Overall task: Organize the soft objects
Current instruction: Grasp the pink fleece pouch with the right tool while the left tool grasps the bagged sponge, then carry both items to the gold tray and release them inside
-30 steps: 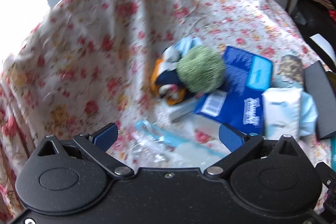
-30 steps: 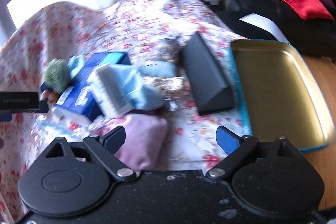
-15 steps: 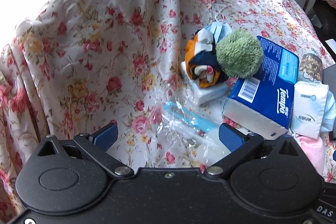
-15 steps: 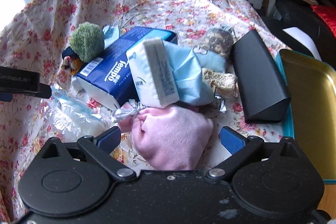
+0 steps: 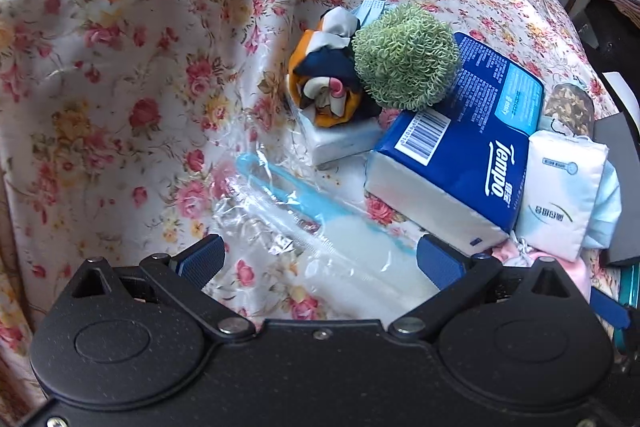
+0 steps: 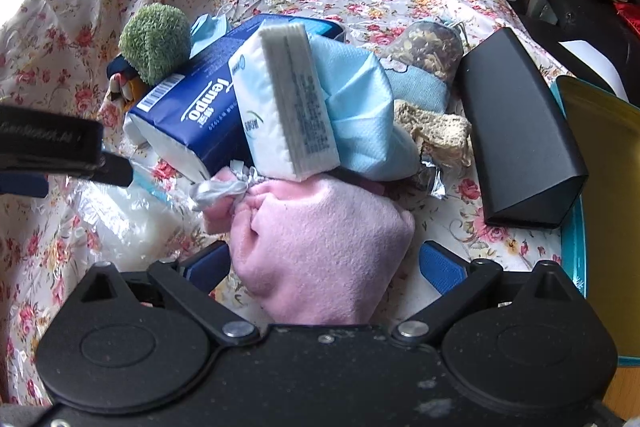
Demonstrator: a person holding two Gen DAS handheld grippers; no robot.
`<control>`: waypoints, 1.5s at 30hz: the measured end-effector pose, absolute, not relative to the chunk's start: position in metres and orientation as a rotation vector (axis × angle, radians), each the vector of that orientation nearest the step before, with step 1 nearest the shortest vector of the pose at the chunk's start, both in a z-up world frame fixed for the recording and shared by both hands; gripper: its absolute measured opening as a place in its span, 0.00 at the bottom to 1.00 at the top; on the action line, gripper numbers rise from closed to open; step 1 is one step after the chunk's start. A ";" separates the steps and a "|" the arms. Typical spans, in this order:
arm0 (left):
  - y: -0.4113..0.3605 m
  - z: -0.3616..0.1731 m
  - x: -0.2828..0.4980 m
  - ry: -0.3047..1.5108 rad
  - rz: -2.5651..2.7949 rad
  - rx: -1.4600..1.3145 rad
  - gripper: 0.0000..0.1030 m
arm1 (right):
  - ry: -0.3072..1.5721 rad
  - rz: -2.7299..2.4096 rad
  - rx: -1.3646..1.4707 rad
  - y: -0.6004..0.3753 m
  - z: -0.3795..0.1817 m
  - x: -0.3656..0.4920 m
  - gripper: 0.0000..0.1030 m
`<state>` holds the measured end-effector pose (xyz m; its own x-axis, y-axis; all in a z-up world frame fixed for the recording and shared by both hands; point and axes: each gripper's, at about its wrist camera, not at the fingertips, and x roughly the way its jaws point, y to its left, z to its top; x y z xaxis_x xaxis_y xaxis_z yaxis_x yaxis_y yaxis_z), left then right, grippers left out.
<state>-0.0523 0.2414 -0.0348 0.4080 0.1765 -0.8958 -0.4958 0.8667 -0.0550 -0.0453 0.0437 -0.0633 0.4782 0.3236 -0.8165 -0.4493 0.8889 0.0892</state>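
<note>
A pile of soft things lies on the flowered cloth (image 5: 120,75). My right gripper (image 6: 325,263) hangs low over a pink fleece cloth (image 6: 320,235); its jaws are closing with the cloth between them, and the right pad stands clear of it. Behind the cloth are a white tissue pack (image 6: 284,107), a light blue cloth (image 6: 360,107), a blue Tempo tissue pack (image 6: 188,111) and a green fluffy ball (image 6: 156,43). My left gripper (image 5: 320,259) is open over a clear plastic bag (image 5: 304,227). An orange, navy and white scarf (image 5: 324,83) sits beside the ball.
A black wedge-shaped case (image 6: 516,131) lies right of the pile, next to a gold tray with a teal rim (image 6: 600,187). A patterned pouch (image 6: 428,51) and a beige knitted piece (image 6: 436,131) lie between them. The flowered cloth rises steeply on the left.
Both grippers have sunk toward the pile. The pink cloth now fills the gap between the right fingers, and the plastic bag lies closer under the left ones.
</note>
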 end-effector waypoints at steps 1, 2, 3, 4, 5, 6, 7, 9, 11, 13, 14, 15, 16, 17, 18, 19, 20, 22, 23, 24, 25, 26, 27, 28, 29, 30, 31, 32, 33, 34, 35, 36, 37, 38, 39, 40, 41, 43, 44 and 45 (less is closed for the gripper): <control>0.240 -0.036 -0.051 1.070 0.440 -0.327 0.96 | 0.963 0.480 -0.145 0.043 -0.064 -0.046 0.88; 0.239 -0.037 -0.050 1.071 0.450 -0.311 0.96 | 0.968 0.492 -0.147 0.042 -0.065 -0.047 0.77; 0.237 -0.039 -0.048 1.074 0.457 -0.297 0.96 | 0.975 0.504 -0.144 0.041 -0.065 -0.048 0.72; 0.236 -0.041 -0.047 1.078 0.461 -0.292 0.96 | 0.977 0.505 -0.142 0.041 -0.065 -0.049 0.72; 0.236 -0.043 -0.046 1.083 0.463 -0.293 0.96 | 0.973 0.506 -0.143 0.040 -0.064 -0.051 0.70; 0.235 -0.045 -0.046 1.089 0.465 -0.298 0.96 | 0.969 0.509 -0.147 0.039 -0.063 -0.052 0.68; 0.235 -0.047 -0.045 1.096 0.465 -0.306 0.96 | 0.968 0.512 -0.149 0.038 -0.062 -0.054 0.67; 0.234 -0.051 -0.044 1.111 0.467 -0.320 0.96 | 0.968 0.515 -0.150 0.037 -0.059 -0.056 0.67; 0.233 -0.055 -0.041 1.125 0.472 -0.325 0.96 | 0.972 0.518 -0.149 0.035 -0.058 -0.058 0.67; 0.233 -0.059 -0.039 1.144 0.474 -0.340 0.96 | 0.974 0.526 -0.152 0.032 -0.056 -0.061 0.67; 0.233 -0.061 -0.038 1.154 0.474 -0.350 0.96 | 0.972 0.528 -0.152 0.031 -0.056 -0.064 0.67; 0.233 -0.064 -0.036 1.167 0.472 -0.363 0.96 | 0.970 0.530 -0.154 0.029 -0.055 -0.066 0.67; 0.234 -0.067 -0.035 1.181 0.470 -0.383 0.96 | 0.969 0.532 -0.157 0.028 -0.055 -0.068 0.67; 0.235 -0.070 -0.035 1.194 0.469 -0.409 0.96 | 0.966 0.532 -0.160 0.026 -0.055 -0.070 0.67; 0.236 -0.073 -0.035 1.204 0.474 -0.430 0.94 | 0.964 0.534 -0.162 0.025 -0.055 -0.072 0.67; 0.235 -0.073 -0.036 1.195 0.488 -0.429 0.90 | 0.961 0.535 -0.162 0.024 -0.055 -0.073 0.67; 0.234 -0.071 -0.037 1.183 0.498 -0.426 0.81 | 0.959 0.538 -0.161 0.022 -0.055 -0.074 0.67; 0.232 -0.066 -0.041 1.167 0.491 -0.420 0.64 | 0.952 0.547 -0.153 0.018 -0.053 -0.076 0.67; 0.232 -0.062 -0.043 1.158 0.487 -0.421 0.57 | 0.945 0.553 -0.148 0.016 -0.052 -0.076 0.67; 0.234 -0.058 -0.046 1.147 0.488 -0.426 0.57 | 0.934 0.561 -0.145 0.015 -0.050 -0.077 0.66; 0.235 -0.054 -0.049 1.135 0.491 -0.435 0.56 | 0.919 0.573 -0.143 0.013 -0.048 -0.079 0.66; 0.237 -0.050 -0.052 1.121 0.495 -0.443 0.56 | 0.901 0.583 -0.145 0.012 -0.047 -0.081 0.66; 0.238 -0.045 -0.054 1.107 0.502 -0.444 0.56 | 0.876 0.596 -0.146 0.010 -0.045 -0.083 0.65; 0.238 -0.040 -0.056 1.094 0.508 -0.438 0.55 | 0.855 0.605 -0.145 0.008 -0.043 -0.085 0.65; 0.235 -0.036 -0.057 1.085 0.512 -0.427 0.55 | 0.840 0.613 -0.144 0.006 -0.042 -0.086 0.64; 0.232 -0.031 -0.058 1.076 0.518 -0.416 0.55 | 0.828 0.623 -0.137 0.004 -0.041 -0.087 0.62; 0.230 -0.026 -0.058 1.063 0.518 -0.409 0.55 | 0.818 0.635 -0.123 0.001 -0.040 -0.087 0.62; 0.227 -0.019 -0.057 1.049 0.516 -0.401 0.55 | 0.807 0.647 -0.105 -0.002 -0.038 -0.088 0.61; 0.224 -0.013 -0.057 1.031 0.513 -0.389 0.55 | 0.796 0.658 -0.090 -0.006 -0.037 -0.088 0.60; 0.220 -0.007 -0.056 1.013 0.508 -0.373 0.55 | 0.785 0.667 -0.082 -0.009 -0.035 -0.088 0.60; 0.216 -0.002 -0.053 0.998 0.502 -0.353 0.55 | 0.777 0.674 -0.079 -0.010 -0.034 -0.088 0.60; 0.211 0.003 -0.051 0.988 0.494 -0.336 0.55 | 0.774 0.675 -0.079 -0.012 -0.034 -0.088 0.60; 0.206 0.007 -0.050 0.978 0.487 -0.328 0.55 | 0.775 0.672 -0.078 -0.014 -0.035 -0.087 0.60; 0.203 0.011 -0.048 0.968 0.480 -0.329 0.55 | 0.776 0.667 -0.074 -0.016 -0.036 -0.086 0.59; 0.200 0.015 -0.043 0.959 0.476 -0.332 0.55 | 0.776 0.662 -0.066 -0.017 -0.036 -0.086 0.59; 0.197 0.019 -0.041 0.947 0.472 -0.336 0.55 | 0.774 0.658 -0.057 -0.020 -0.036 -0.085 0.59; 0.194 0.023 -0.040 0.935 0.464 -0.335 0.55 | 0.766 0.656 -0.050 -0.023 -0.034 -0.087 0.59; 0.185 0.033 -0.037 0.911 0.440 -0.312 0.55 | 0.739 0.647 -0.025 -0.027 -0.028 -0.085 0.59; 0.180 0.038 -0.034 0.901 0.429 -0.293 0.55 | 0.728 0.641 -0.007 -0.031 -0.025 -0.084 0.59; 0.174 0.044 -0.032 0.888 0.413 -0.275 0.55 | 0.717 0.633 0.014 -0.036 -0.020 -0.083 0.59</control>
<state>-0.0320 0.1739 0.0440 0.5605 0.2332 -0.7947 -0.4574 0.8871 -0.0622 -0.0826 -0.0356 -0.0205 0.5762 0.5456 -0.6085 -0.5361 0.8143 0.2225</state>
